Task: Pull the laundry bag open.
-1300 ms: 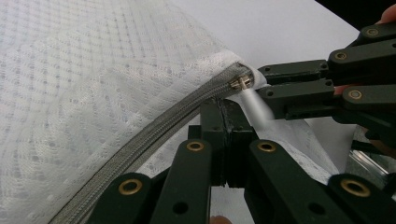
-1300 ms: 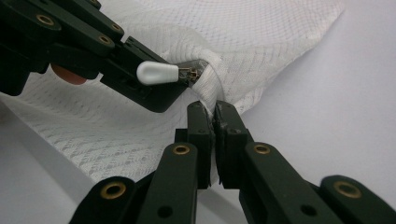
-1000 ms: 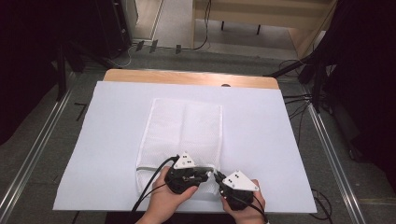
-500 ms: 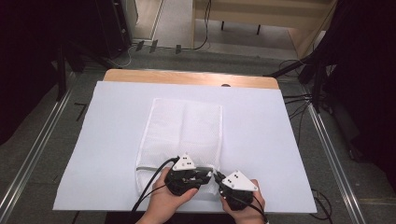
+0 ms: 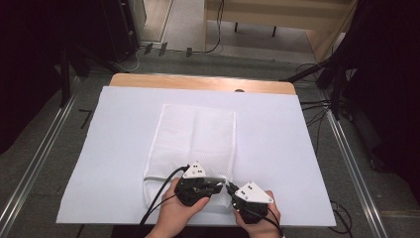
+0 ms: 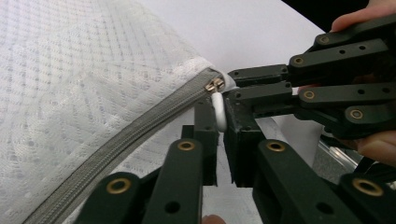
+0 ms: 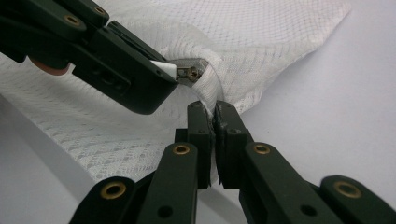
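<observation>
A white mesh bag (image 5: 193,139) lies flat on the white table cover, its grey zipper (image 6: 126,140) running along the near end. At the bag's near right corner my left gripper (image 6: 220,116) has just been closing and is shut on the white zipper pull (image 6: 218,105), which hangs from the metal slider (image 6: 215,85). Just beside the slider (image 7: 191,72), my right gripper (image 7: 215,112) is shut on a pinch of the bag's corner fabric (image 7: 210,91). In the high view the left gripper (image 5: 218,184) and right gripper (image 5: 232,189) meet tip to tip at that corner.
The white cover (image 5: 297,148) spreads over a wooden table (image 5: 198,82) whose far edge shows. Cables (image 5: 158,198) trail from the grippers over the near edge. Metal rails (image 5: 34,168) and dark floor flank the table on both sides.
</observation>
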Motion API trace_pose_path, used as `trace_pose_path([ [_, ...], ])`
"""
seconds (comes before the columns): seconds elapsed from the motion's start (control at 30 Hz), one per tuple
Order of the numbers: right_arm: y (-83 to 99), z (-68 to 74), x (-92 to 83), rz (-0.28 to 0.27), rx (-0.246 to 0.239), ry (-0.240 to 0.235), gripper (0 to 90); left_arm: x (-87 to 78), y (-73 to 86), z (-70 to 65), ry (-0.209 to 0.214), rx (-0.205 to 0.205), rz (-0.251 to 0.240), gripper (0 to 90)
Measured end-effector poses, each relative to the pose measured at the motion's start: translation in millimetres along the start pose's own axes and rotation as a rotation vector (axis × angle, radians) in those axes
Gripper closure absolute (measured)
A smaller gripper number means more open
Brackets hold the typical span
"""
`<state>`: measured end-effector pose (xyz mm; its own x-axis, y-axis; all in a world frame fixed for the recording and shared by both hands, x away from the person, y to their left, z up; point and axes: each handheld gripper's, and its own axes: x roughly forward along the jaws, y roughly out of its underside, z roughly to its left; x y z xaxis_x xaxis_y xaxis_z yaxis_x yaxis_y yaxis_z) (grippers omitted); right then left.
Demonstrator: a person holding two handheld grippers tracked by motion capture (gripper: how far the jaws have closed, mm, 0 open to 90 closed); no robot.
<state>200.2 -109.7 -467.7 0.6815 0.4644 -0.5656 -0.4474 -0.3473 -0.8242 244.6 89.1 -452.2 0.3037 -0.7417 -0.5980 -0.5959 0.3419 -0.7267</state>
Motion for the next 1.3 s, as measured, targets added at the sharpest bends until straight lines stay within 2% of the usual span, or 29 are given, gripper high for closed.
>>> trace_pose_path([
  [0.13,-0.1,-0.6,-0.2,-0.005,0.005,-0.009,87.3,-1.5,-0.6,2.6,0.013,-0.011,0.004,87.1],
  [0.53,-2.7,-0.2,-0.2,0.002,-0.002,-0.01,88.1,-4.2,0.6,6.8,0.004,0.008,0.024,87.5],
  [0.67,-4.5,1.0,-0.4,0.006,-0.012,-0.006,88.3,-5.5,2.6,8.9,0.011,0.002,0.018,87.6],
  [0.7,-5.1,1.3,-0.4,0.009,-0.018,-0.005,88.5,-6.2,3.0,9.8,-0.02,0.008,0.025,87.6],
  [0.73,-5.8,2.3,-0.5,0.012,-0.02,0.02,88.6,-7.0,3.9,11.8,-0.036,0.001,0.021,87.6],
  [0.77,-5.8,2.3,-0.5,0.012,-0.02,0.02,88.6,-7.0,3.9,11.8,-0.036,0.001,0.021,87.6],
  [0.8,-7.0,-2.0,-3.1,0.007,-0.003,0.036,88.6,-10.3,6.5,20.9,-0.029,-0.038,0.016,87.6],
  [0.83,-7.3,-5.9,-4.6,0.001,0.011,0.04,88.6,-10.3,6.5,20.9,-0.029,-0.038,0.016,87.6],
  [0.87,-7.0,-9.6,-6.1,-0.003,0.03,0.047,88.7,-15.0,8.5,26.3,-0.037,-0.047,0.013,87.6],
  [0.97,-4.7,-17.4,-8.2,-0.001,0.042,0.051,88.6,-22.9,11.5,30.7,-0.057,-0.049,0.013,87.6],
  [1.07,-4.3,-19.6,-8.6,0.003,0.049,0.064,88.7,-29.8,14.8,35.3,-0.069,-0.048,0.017,87.6],
  [1.13,-4.5,-22.1,-8.7,0.005,0.052,0.066,88.6,-40.5,21.0,43.9,-0.085,-0.06,0.015,87.6],
  [1.23,-3.7,-23.3,-7.5,0.013,0.054,0.074,88.6,-47.5,25.3,49.0,-0.094,-0.074,0.007,87.6],
  [1.3,-3.3,-24.4,-5.8,0.015,0.05,0.056,88.6,-52.9,28.8,51.9,-0.078,-0.084,0.005,87.5],
])
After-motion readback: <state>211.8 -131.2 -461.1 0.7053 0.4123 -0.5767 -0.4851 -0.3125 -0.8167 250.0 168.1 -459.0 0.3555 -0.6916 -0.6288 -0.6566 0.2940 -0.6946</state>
